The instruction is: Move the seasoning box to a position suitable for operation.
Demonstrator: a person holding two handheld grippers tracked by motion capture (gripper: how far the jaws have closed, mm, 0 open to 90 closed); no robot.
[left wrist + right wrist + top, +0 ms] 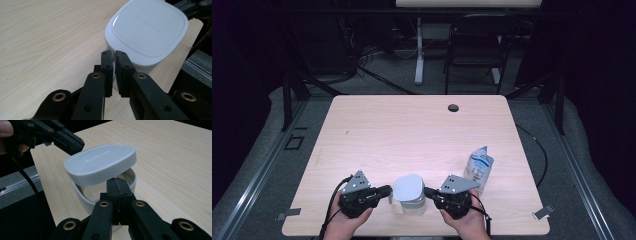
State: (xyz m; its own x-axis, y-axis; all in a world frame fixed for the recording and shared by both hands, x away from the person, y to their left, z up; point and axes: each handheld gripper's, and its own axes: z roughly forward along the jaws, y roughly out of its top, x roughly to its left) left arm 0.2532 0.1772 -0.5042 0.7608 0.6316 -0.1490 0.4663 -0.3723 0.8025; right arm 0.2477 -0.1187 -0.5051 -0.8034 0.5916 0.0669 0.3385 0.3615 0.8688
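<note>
A white rounded-square lid (408, 186) sits raised and tilted over its pale tub (413, 206) near the table's front edge. My left gripper (387, 190) comes in from the left, and its jaws pinch the lid's edge (150, 27) with only a thin gap between them (113, 53). My right gripper (427, 191) comes in from the right. Its jaws are pressed together (117, 181) on the tub's near wall (82, 197). The lid (100, 163) hovers above the tub's open mouth, with the left gripper (75, 143) at its far side.
A clear plastic pouch with blue print (478, 167) lies on the table (412, 130) right of my right gripper. A dark cable hole (453, 107) is near the far edge. A chair (477, 45) and a desk leg (419, 50) stand beyond the table.
</note>
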